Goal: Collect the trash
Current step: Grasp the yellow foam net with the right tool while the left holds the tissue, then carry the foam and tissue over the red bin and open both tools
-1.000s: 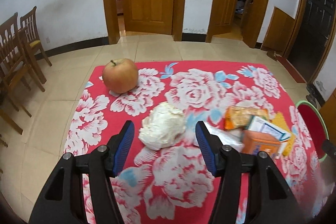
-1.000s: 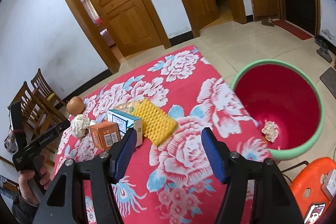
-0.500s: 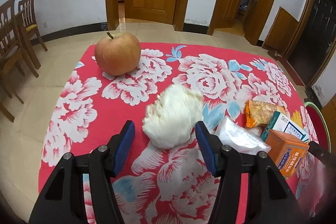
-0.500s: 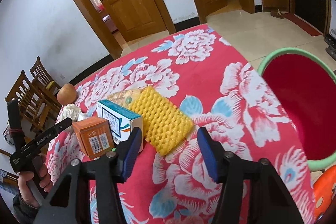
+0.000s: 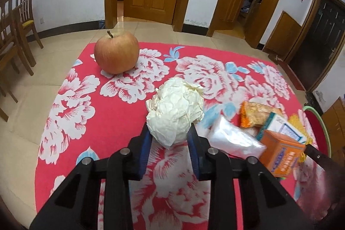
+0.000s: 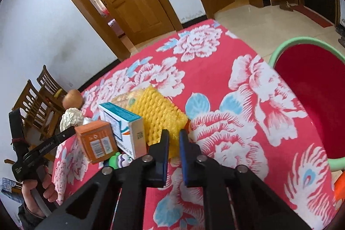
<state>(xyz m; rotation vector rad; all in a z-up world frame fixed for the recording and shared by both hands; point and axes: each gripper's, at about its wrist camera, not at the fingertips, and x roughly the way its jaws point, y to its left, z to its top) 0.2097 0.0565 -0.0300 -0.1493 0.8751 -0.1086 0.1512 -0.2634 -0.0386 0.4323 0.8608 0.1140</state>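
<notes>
My left gripper [image 5: 170, 136] is shut on a crumpled white paper ball [image 5: 175, 110] on the red flowered tablecloth [image 5: 86, 122]. The ball also shows in the right wrist view [image 6: 71, 118]. My right gripper [image 6: 173, 137] is shut on the near edge of a yellow foam net [image 6: 159, 113]. A red basin with a green rim [image 6: 312, 83] stands beside the table on the right.
An apple [image 5: 116, 52] sits at the table's far left. An orange box [image 5: 282, 155], a white and teal box [image 5: 282, 127], a clear plastic bag [image 5: 232, 137] and an orange snack wrapper [image 5: 256, 113] lie right of the paper ball. Wooden chairs [image 5: 13, 25] stand on the left.
Both grippers moved forward and closed, the left one on the paper ball and the right one on the yellow foam net.
</notes>
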